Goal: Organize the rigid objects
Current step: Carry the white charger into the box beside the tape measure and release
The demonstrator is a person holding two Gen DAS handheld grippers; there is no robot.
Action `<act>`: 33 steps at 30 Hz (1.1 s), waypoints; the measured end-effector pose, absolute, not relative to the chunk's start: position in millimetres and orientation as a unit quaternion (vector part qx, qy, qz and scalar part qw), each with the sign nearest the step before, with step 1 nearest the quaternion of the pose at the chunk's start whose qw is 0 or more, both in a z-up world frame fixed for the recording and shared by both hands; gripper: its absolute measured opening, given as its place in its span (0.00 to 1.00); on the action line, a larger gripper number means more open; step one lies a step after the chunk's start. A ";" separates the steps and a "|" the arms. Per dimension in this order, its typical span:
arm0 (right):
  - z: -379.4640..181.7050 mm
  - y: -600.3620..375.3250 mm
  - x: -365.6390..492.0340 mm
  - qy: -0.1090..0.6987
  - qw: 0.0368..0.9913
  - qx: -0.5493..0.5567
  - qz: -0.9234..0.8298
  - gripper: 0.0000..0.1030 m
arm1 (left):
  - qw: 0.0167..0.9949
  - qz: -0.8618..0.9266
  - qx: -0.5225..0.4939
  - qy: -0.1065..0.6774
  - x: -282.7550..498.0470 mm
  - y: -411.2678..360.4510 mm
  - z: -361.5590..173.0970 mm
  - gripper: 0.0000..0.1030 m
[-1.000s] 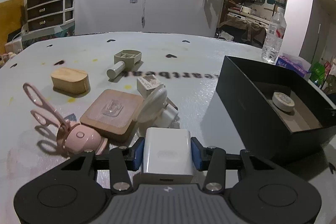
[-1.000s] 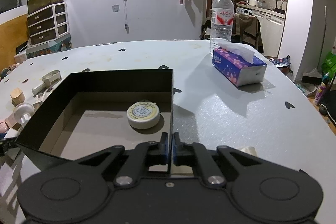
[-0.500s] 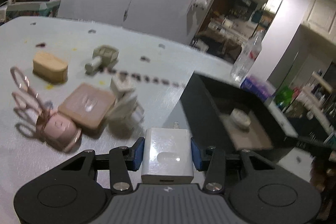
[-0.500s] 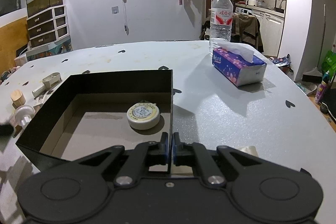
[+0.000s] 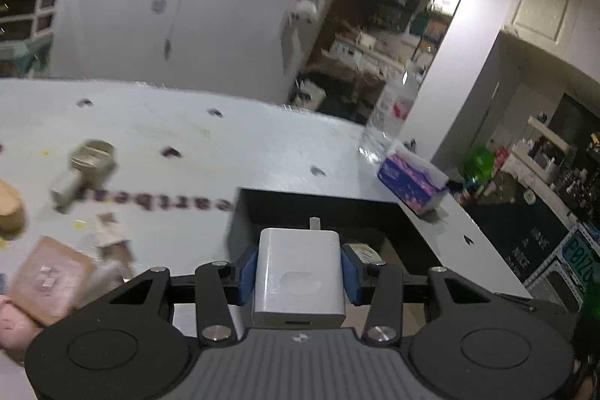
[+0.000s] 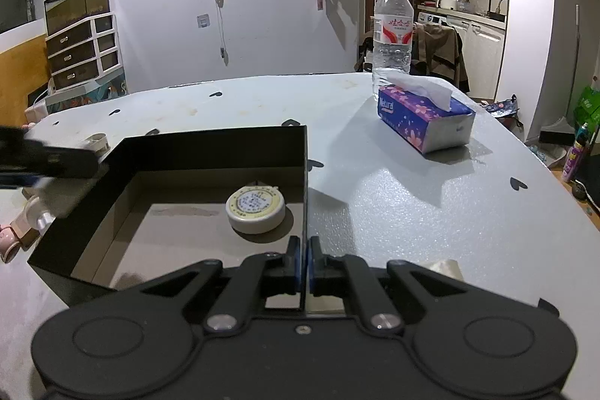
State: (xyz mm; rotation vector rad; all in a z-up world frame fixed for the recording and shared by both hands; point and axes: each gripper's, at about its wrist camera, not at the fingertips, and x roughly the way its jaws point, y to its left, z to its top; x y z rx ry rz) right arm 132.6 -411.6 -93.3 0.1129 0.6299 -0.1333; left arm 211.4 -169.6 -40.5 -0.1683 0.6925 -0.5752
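So my left gripper (image 5: 299, 270) has its jaws clamped on the white charger block (image 5: 299, 274), blue pads squeezing both sides, prong end pointing away from me. It's held up in the air right at the near edge of the black box (image 5: 318, 208). My right gripper (image 6: 303, 263) has its jaws pinched tight on the box's thin right wall (image 6: 304, 182). Inside the box there's a round white tin (image 6: 255, 208) sitting on the floor near that wall. Left-side view is pretty blurry, but the wooden bits (image 5: 48, 278) and a beige piece (image 5: 84, 171) sit on the desk (image 5: 262, 145) off to the left. A tissue pack (image 6: 425, 120) and water bottle (image 6: 393, 36) stand further back on the right.
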 end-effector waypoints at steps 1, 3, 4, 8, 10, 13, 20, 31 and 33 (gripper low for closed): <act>-93.2 -411.7 132.6 0.309 0.947 0.056 -0.065 0.04 | 0.894 -0.278 -0.077 0.343 216.7 -179.4 -42.1 0.45; -93.5 -411.7 133.0 0.310 0.947 0.057 -0.066 0.04 | 0.888 -0.276 -0.068 0.361 227.0 -197.0 -46.1 0.45; -93.9 -411.7 133.5 0.310 0.947 0.057 -0.066 0.04 | 0.884 -0.275 -0.062 0.372 232.6 -206.5 -48.6 0.45; -94.3 -412.1 133.9 0.310 0.947 0.059 -0.065 0.04 | 0.865 -0.264 -0.046 0.423 257.7 -238.0 -63.4 0.45; -94.6 -412.5 134.0 0.310 0.947 0.061 -0.065 0.05 | 0.877 -0.243 -0.019 0.414 262.6 -252.0 -65.6 0.45; -95.1 -413.4 134.0 0.310 0.946 0.063 -0.063 0.05 | 0.872 -0.237 -0.017 0.428 274.7 -262.9 -71.7 0.45; -95.5 -415.1 134.3 0.311 0.947 0.064 -0.059 0.05 | 0.865 -0.216 0.001 0.452 289.6 -282.0 -86.5 0.45; -95.6 -416.9 133.5 0.309 0.947 0.068 -0.054 0.06 | 0.853 -0.222 -0.009 0.473 301.2 -303.8 -92.8 0.45; -95.5 -417.0 133.6 0.310 0.947 0.068 -0.053 0.06 | 0.854 -0.225 -0.007 0.470 300.5 -307.2 -92.9 0.45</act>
